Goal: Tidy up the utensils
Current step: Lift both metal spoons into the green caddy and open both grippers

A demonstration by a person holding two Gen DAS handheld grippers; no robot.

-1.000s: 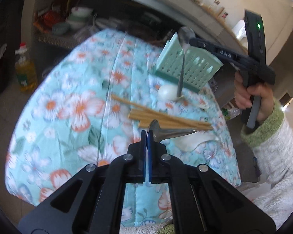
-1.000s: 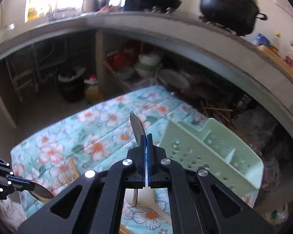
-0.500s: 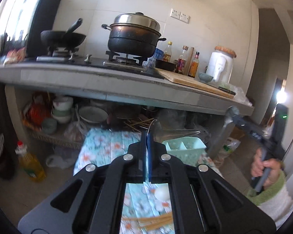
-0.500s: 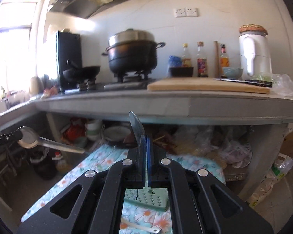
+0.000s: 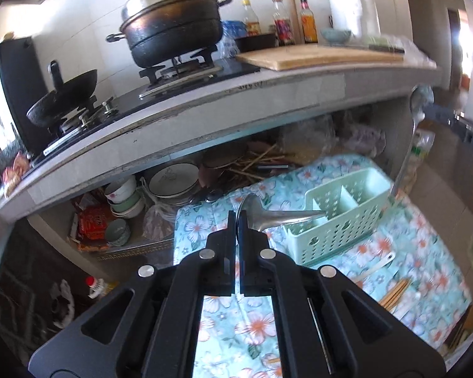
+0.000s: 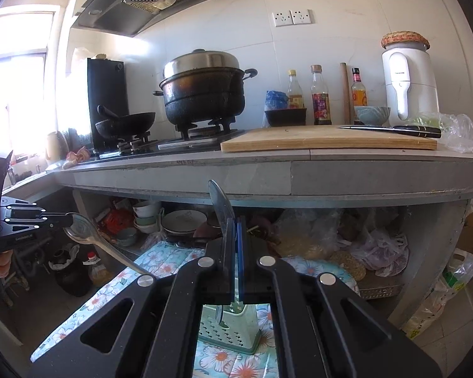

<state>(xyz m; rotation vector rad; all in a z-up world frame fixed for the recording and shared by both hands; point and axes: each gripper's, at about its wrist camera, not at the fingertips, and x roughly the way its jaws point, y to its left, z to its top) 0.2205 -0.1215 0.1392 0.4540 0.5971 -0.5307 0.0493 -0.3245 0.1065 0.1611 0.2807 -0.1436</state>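
Floral cloth [image 5: 236, 324] below; both jaws clamp spoons: left spoon [image 5: 280, 217] handle rightward, right spoon [image 6: 222, 211] upright.

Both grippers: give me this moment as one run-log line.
left gripper: shut on metal spoon | right gripper: shut on second metal spoon | green caddy: on floral cloth | neither spoon in caddy yet

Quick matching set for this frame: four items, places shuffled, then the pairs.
Items:
1. spoon
2. green basket
3. big pot
4. knife

Places:
A. on the stove burner
B. on the wooden cutting board
C. clamped in the left hand-held gripper
D. on the floral cloth

Pairs: 1-C, 2-D, 3-A, 4-B
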